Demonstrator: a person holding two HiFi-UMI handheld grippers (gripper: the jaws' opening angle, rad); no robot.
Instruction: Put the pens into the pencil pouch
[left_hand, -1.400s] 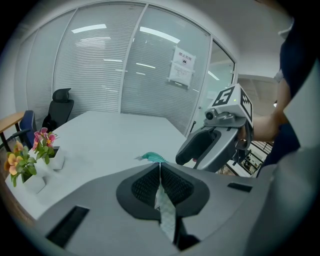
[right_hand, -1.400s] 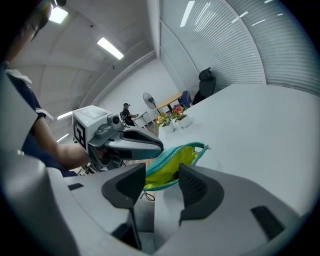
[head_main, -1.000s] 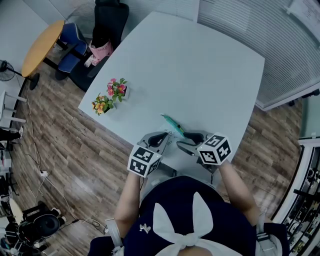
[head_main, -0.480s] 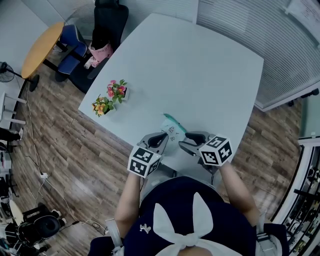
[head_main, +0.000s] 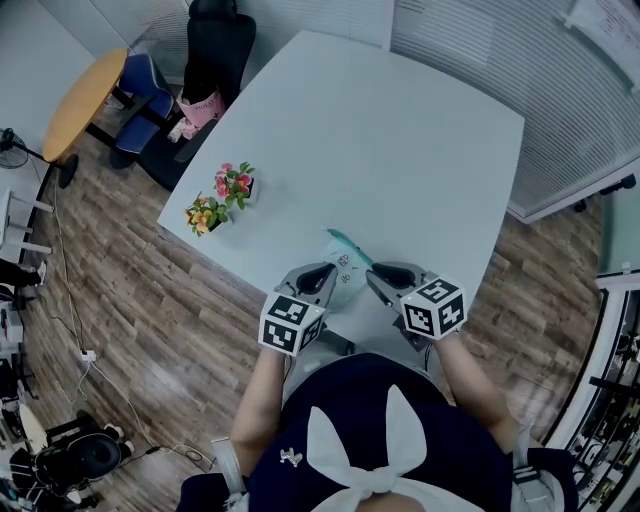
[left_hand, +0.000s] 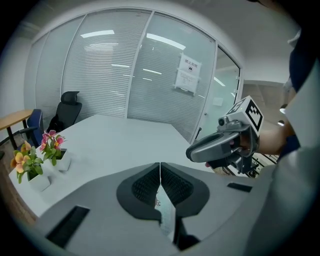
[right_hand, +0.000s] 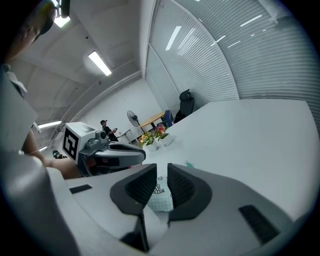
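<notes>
looks like opening the pouch (head_main: 346, 268) at the near desk (head_main: 400, 130) edge: left tongs (left_hand: 160, 172) pinch its rim, right tongs (right_hand: 161, 175) have just been closing round the other side, gap left; next needs a firm pinch, then spreading the mouth; can't tell if the pen (head_main: 342, 240) is inside.

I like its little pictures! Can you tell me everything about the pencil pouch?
The pencil pouch is pale, soft-looking fabric printed with small dark doodles, with a teal strip at its far end. It is at the white table's near edge. The left gripper is pinched shut on one thin edge; the right gripper's jaws have just been closing around the other side, a gap showing between them.
</notes>
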